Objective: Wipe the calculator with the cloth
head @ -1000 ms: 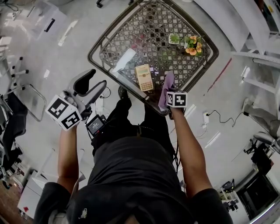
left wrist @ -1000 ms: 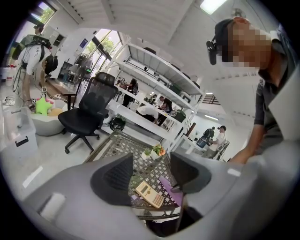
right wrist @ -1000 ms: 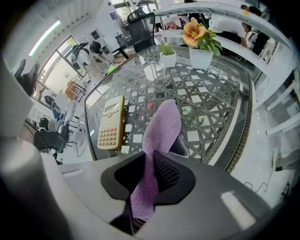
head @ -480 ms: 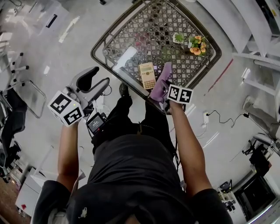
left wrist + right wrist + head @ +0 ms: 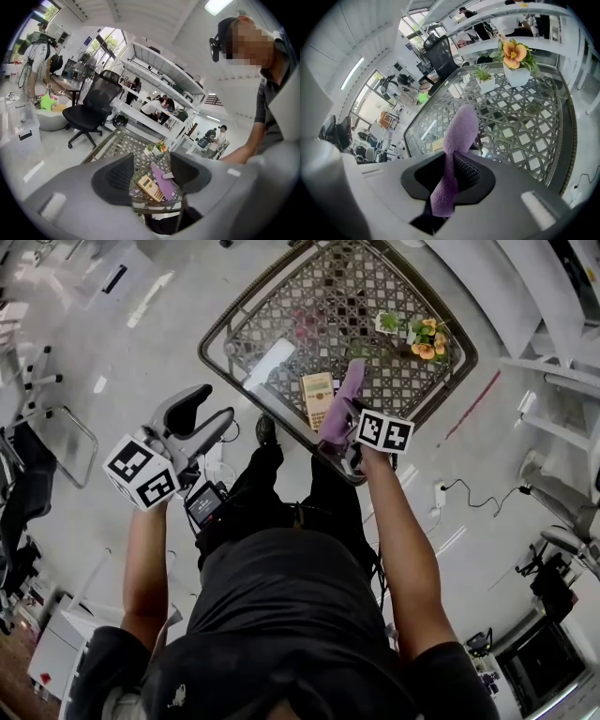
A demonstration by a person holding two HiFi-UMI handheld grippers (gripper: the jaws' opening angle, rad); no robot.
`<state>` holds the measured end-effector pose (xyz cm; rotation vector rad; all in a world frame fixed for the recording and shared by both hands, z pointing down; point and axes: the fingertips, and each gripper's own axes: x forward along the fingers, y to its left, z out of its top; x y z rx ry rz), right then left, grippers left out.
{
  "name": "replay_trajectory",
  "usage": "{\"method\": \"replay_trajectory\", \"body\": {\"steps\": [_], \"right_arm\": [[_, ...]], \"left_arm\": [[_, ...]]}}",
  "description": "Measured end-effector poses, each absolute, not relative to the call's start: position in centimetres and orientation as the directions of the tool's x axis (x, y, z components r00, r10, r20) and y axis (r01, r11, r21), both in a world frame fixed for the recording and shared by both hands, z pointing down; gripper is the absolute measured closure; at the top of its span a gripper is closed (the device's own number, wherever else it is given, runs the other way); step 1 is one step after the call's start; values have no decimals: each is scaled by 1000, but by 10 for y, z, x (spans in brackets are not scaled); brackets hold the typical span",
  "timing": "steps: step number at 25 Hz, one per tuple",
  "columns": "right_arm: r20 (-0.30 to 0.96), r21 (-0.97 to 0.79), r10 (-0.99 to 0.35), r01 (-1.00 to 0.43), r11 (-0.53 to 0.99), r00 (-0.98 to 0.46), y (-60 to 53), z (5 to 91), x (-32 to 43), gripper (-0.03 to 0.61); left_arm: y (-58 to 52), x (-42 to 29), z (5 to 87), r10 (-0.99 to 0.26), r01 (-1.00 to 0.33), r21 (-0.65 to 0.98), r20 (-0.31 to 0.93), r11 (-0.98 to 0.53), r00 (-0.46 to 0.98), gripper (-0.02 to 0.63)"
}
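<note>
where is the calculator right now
In the head view the calculator lies flat on the lattice table near its front edge, just left of the purple cloth held in the right claw.

In the right gripper view, your cloth [image 5: 457, 140] stands in front of the calculator [image 5: 437, 146], so only a pale corner of it shows. In the head view, the cloth covers part of its right side. Its keys are too small to read. The cube [image 5: 384, 432] on your right gripper [image 5: 349, 446] hides its jaws.
</note>
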<state>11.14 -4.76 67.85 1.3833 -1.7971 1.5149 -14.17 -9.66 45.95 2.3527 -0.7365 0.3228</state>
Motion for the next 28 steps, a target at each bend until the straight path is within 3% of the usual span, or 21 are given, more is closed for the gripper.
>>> {"method": "replay_trajectory", "body": {"steps": [11, 28], "right_arm": [[786, -500, -426, -866, -12, -448, -86, 682, 84, 523], [896, -246, -304, -933, 264, -323, -108, 708, 45, 523]], "left_arm": [[-95, -150, 469, -431, -597, 515, 414, -616, 802, 330], [-99, -168, 483, -449, -624, 534, 434, -570, 781, 330]]}}
